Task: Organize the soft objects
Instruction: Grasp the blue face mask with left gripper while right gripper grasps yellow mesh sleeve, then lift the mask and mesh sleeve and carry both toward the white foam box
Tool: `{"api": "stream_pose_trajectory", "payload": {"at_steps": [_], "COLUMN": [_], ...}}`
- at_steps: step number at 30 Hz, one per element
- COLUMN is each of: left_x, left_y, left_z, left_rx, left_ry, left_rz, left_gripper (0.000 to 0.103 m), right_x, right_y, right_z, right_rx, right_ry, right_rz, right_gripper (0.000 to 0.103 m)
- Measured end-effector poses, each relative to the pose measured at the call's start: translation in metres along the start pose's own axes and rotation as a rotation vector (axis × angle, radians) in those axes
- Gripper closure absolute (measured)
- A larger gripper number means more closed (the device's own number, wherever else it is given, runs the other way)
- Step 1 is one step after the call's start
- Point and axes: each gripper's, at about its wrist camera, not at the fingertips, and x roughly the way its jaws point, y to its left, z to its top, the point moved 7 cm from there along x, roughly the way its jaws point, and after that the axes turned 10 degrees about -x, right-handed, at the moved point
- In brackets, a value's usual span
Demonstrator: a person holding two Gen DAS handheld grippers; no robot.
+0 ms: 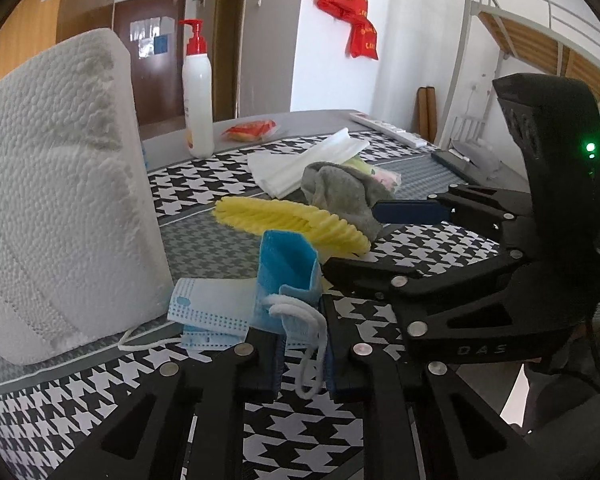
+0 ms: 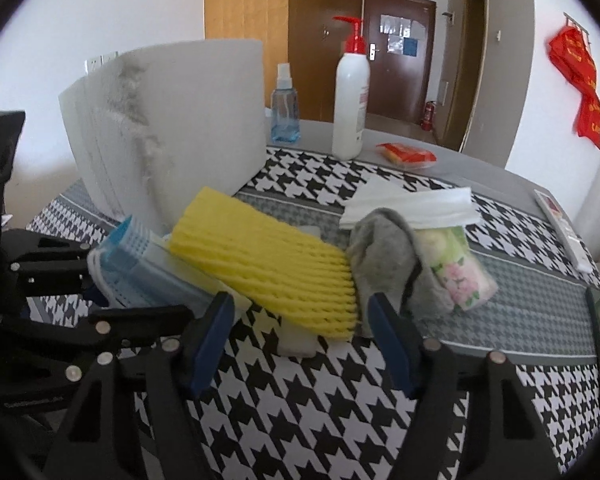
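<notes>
Left gripper (image 1: pixel 302 344) is clamping narrow on the blue face mask (image 1: pixel 288 280); the mask is folding up between the pads, one white ear loop (image 1: pixel 312 344) is dangling out in front of the jaws, and the rest of the mask is lying flat on the houndstooth tablecloth (image 1: pixel 420 248) right against the white foam block (image 1: pixel 60 192).

Right gripper (image 2: pixel 300 328) is sitting partly open around the near end of the yellow foam net sleeve (image 2: pixel 268 268). Can't tell whether the pads are actually touching it; it looks like they're clear on both sides.

Risks I'm seeing:
- The mask grip is catching only a fold at one end. If it lifts, the loose half and the second loop on the cloth are likely dragging along, possibly snagging under the foam block.
- The dangling loop is hanging near the right gripper's linkage, so it could be hooking there if the hands cross.
- The grey sock (image 2: pixel 384 260) is touching the sleeve's right side, just beside the right finger. Closing here is probably pinching the sock too.
- Something white is lying under the sleeve, so it may come up with it.
- The floral tissue pack (image 2: pixel 456 268) and white folded tissues (image 2: pixel 416 204) are resting on and against the sock, so pulling it is likely toppling that pile.
- The sleeve is squashy, so a light pinch may be slipping.
</notes>
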Motion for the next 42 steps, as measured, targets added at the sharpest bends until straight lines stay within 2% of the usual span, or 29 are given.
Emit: {"api": "stream_pose_trajectory", "payload": {"at_steps": [1,6,12,13,15,17,21,26,34,42], "left_x": [0.000,0.002,0.004,0.006,0.007,0.007,0.007,0.006,-0.007,-0.015], "left_y": [0.000,0.001,0.000,0.000,0.001,0.002,0.002,0.002,-0.004,-0.005], "left_z": [-0.001,-0.001,-0.002,-0.002,-0.002,-0.002,-0.001,0.001,0.005,0.007], "left_rx": [0.000,0.006,0.011,0.008,-0.003,-0.008,-0.012,-0.031,-0.016,-0.008], "left_ry": [0.002,0.023,0.038,0.042,0.050,0.050,0.047,0.037,-0.003,-0.035], "left_rz": [-0.002,-0.011,-0.023,-0.027,-0.032,-0.032,-0.033,-0.050,-0.046,-0.025], "left_gripper": [0.086,0.086,0.086,0.086,0.086,0.086,0.088,0.099,0.100,0.100], "right_x": [0.002,0.004,0.010,0.011,0.014,0.016,0.015,0.003,-0.014,-0.031], "right_y": [0.000,0.004,0.008,0.008,0.006,0.003,-0.001,-0.004,-0.007,-0.002], "right_z": [0.000,0.002,0.007,0.009,0.010,0.010,0.009,0.009,0.007,0.009], "right_rx": [-0.002,-0.024,-0.056,-0.057,-0.051,-0.032,-0.012,0.022,0.078,0.072], "right_ry": [0.008,0.025,0.060,0.065,0.077,0.089,0.094,0.068,0.044,0.015], "right_rz": [0.002,-0.002,-0.017,-0.017,-0.018,-0.023,-0.035,-0.027,-0.014,-0.025], "right_gripper": [0.030,0.045,0.047,0.049,0.065,0.074,0.083,0.087,0.089,0.089]}}
